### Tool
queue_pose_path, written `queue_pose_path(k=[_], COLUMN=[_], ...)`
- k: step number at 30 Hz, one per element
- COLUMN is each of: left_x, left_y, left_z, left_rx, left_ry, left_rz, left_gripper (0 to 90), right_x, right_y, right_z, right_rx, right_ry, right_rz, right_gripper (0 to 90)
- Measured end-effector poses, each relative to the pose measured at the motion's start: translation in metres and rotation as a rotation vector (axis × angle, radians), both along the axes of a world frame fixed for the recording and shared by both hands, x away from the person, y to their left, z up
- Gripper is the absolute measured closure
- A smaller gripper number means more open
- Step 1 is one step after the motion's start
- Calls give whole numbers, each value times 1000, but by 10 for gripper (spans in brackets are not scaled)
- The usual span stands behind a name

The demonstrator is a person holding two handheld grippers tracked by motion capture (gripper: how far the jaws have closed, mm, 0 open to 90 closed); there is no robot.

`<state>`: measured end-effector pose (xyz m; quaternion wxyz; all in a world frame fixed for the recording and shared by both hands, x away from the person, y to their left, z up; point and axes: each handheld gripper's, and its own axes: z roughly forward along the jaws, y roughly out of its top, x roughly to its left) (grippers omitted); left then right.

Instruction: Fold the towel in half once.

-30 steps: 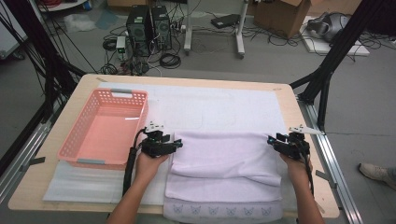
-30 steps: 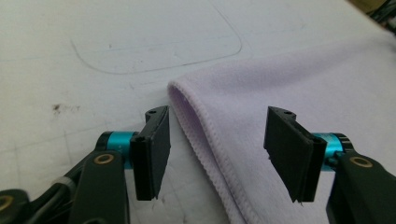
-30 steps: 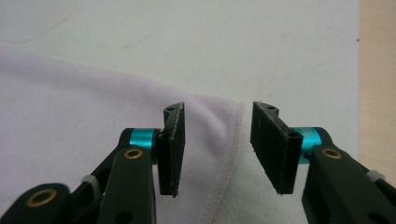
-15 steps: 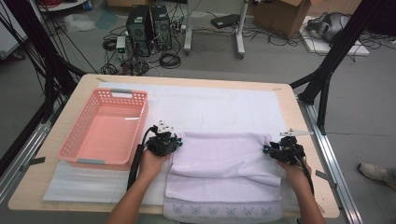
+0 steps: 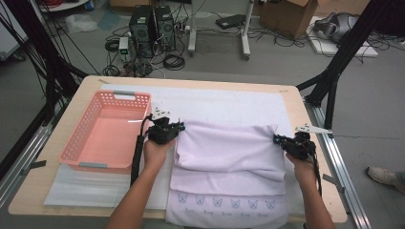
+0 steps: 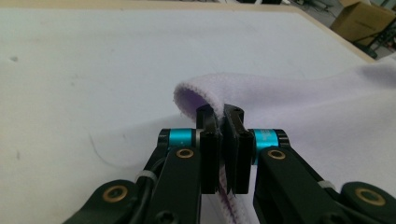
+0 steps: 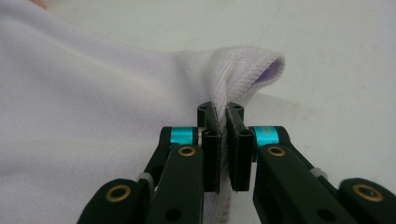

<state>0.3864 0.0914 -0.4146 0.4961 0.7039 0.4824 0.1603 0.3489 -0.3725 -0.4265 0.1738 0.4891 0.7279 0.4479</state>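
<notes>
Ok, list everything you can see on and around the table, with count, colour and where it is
towel: one, pale lilac with a printed hem, folded on the table's near middle
basket: one, pink, left side of the table
white mat: one, covering the tabletop
table: one, light wood edge
computer towers: two, black, on the floor beyond
cardboard box: one, brown, floor far right
left gripper: black, clamped on the towel's left corner
right gripper: black, clamped on the towel's right corner
</notes>
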Motion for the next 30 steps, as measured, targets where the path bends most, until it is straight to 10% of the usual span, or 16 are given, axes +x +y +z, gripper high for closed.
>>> queue_pose_path(k=[17, 23, 30], left_x=[67, 67, 55], left_y=[1, -2, 0], left_z=[-5, -10, -3], left_rx=[42, 29, -9], left_ry=[-6, 21, 28], left_rz=[33, 41, -5], left_gripper=[853, 828, 541], right_x=[70, 80, 73], right_y=[12, 17, 18], right_z=[8, 5, 11], right_rx=[-43, -46, -12], right_ry=[-61, -38, -19], right_rz=[-86, -111, -138], right_gripper=[860, 857, 677])
